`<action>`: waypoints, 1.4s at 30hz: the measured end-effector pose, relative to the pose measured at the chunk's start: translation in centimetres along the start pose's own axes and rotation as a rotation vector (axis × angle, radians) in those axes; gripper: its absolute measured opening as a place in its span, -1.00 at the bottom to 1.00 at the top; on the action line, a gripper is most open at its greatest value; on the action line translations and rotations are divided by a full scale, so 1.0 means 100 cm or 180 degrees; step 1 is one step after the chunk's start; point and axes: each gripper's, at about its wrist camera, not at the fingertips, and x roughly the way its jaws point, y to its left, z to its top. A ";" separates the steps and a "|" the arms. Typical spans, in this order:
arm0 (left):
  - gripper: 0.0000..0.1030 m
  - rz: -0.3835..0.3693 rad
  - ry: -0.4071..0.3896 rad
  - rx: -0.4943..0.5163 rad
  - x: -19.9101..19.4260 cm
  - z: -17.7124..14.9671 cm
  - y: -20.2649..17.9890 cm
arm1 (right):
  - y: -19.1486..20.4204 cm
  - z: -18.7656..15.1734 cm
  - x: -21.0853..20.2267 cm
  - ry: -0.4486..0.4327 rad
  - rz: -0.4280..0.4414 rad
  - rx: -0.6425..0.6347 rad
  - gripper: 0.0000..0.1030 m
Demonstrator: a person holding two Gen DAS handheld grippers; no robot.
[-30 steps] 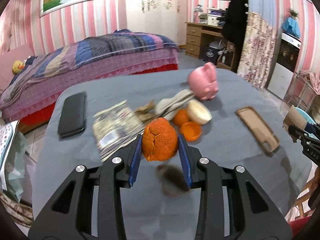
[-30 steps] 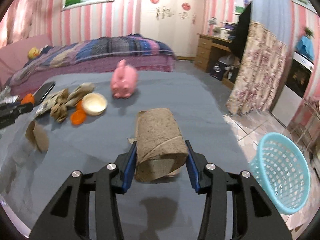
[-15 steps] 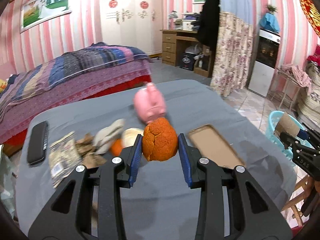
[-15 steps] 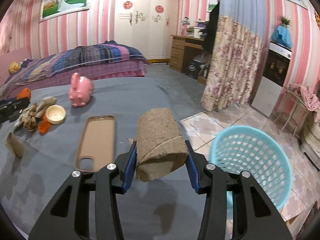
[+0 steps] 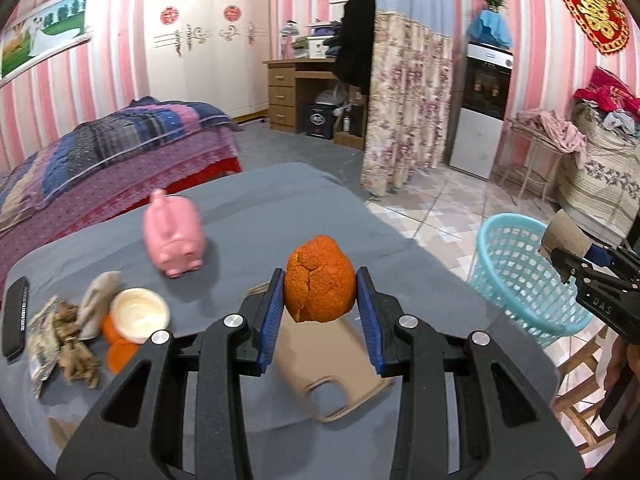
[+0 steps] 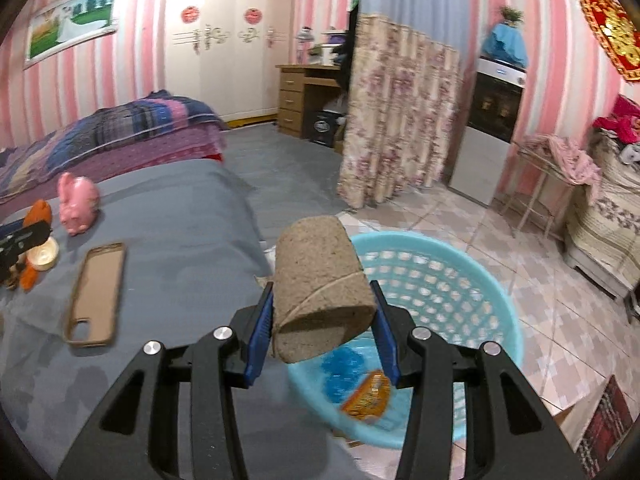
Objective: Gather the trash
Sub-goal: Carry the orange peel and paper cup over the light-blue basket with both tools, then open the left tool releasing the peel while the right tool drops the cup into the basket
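The left gripper grips an orange peel, pinched between its two blue pads so that the peel sits at the fingertips and bulges above them, clear of the grey table. Under it lies a tan phone case. To the left on the table stand a pink piggy bank, a small cream bowl and a heap of scraps, with a black phone at the far left edge.

The right gripper is closed on a cardboard tube, which is squeezed flat between the pads; the tube stands up past the fingertips and leans slightly left. It hangs just past the right edge of the table, over the near rim of a light blue basket that stands on the tiled floor. Inside the basket lie an orange wrapper and a blue wrapper.
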 end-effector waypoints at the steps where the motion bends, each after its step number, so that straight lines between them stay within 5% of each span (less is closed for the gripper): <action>1: -0.33 -0.0025 0.0004 0.0007 0.003 0.001 -0.004 | -0.008 -0.001 0.003 0.0019 -0.0044 0.0037 -0.12; 34: -0.30 -0.0961 0.0129 0.0758 0.088 0.006 -0.207 | -0.154 -0.031 0.027 0.0291 -0.0702 0.0919 -0.12; 40: 0.28 -0.0880 0.0129 0.0754 0.100 0.011 -0.215 | -0.139 -0.028 0.029 0.0261 -0.0653 0.0765 -0.12; 42: 0.30 -0.0827 0.0095 0.0696 0.099 0.016 -0.205 | -0.133 -0.026 0.031 0.0259 -0.0612 0.0715 -0.12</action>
